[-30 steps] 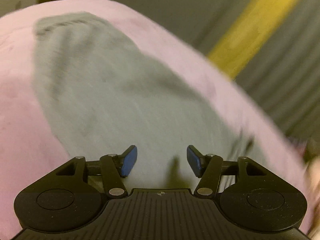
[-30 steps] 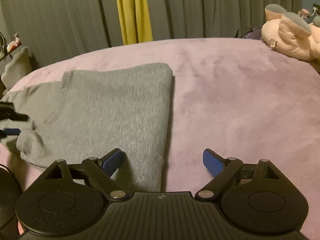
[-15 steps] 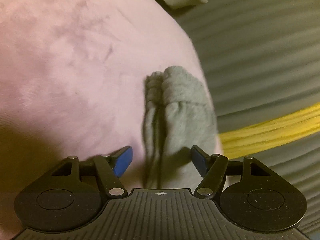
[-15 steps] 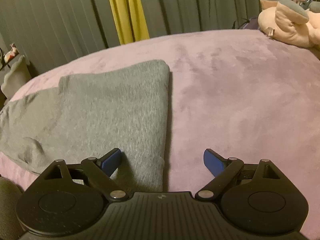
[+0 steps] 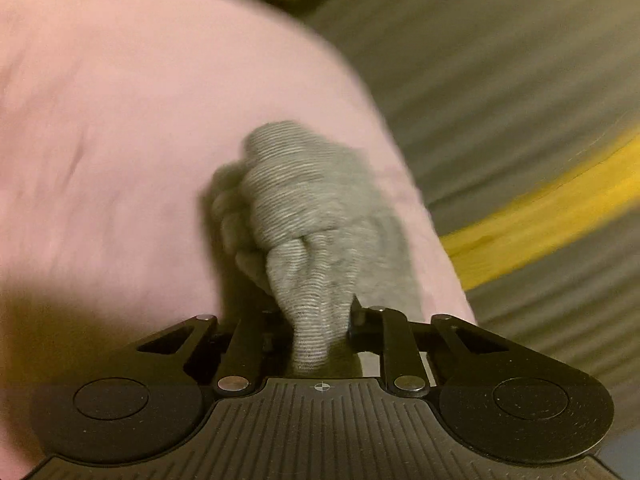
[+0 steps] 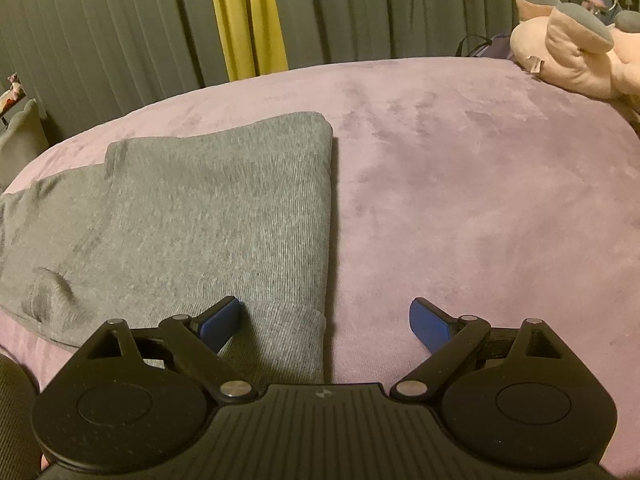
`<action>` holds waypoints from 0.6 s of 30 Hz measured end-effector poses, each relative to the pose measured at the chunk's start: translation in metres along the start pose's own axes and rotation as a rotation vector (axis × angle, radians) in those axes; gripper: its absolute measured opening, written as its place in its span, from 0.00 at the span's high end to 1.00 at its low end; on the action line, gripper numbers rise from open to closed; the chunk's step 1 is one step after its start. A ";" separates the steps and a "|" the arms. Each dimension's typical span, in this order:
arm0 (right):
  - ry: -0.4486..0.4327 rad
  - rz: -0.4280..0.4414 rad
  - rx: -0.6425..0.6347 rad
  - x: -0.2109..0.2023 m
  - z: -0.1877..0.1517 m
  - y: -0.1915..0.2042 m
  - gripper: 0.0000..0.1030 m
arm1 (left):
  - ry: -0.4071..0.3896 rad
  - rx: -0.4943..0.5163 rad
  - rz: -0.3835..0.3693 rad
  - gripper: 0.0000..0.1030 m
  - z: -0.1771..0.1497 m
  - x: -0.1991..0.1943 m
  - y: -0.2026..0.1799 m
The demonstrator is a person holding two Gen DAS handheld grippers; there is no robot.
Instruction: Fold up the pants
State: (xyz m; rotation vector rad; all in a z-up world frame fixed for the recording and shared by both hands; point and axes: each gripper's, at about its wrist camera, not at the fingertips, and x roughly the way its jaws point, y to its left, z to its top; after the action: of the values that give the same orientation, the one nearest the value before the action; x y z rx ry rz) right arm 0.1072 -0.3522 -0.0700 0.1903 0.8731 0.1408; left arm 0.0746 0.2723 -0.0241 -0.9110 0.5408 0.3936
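Note:
The grey pants lie partly folded on the pink bed cover, on its left half in the right wrist view. My right gripper is open and empty, low over the pants' near right corner; its left fingertip is over the cloth, its right one over bare cover. In the left wrist view my left gripper is shut on a bunched end of the pants, near the edge of the cover.
A pink plush toy lies at the bed's far right corner. Grey curtains with a yellow strip hang behind the bed. A grey cushion stands at the far left.
My left gripper has closed on the bunched end of the pants that lay between its open jaws half a second ago. My right gripper has hardly moved.

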 end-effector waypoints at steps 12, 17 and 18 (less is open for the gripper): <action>-0.081 0.079 0.067 -0.015 0.001 -0.014 0.11 | -0.064 1.106 -0.240 0.82 -0.158 -0.055 -0.233; -0.129 0.114 0.126 -0.028 0.000 -0.024 0.11 | 0.141 1.295 -0.399 0.74 -0.269 -0.058 -0.279; -0.136 0.123 0.138 -0.030 0.000 -0.027 0.11 | 0.203 1.294 -0.402 0.71 -0.288 -0.058 -0.282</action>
State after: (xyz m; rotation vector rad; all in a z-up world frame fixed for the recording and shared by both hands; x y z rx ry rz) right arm 0.0897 -0.3842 -0.0534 0.3792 0.7362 0.1806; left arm 0.1012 -0.1275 0.0462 0.2159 0.6342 -0.4226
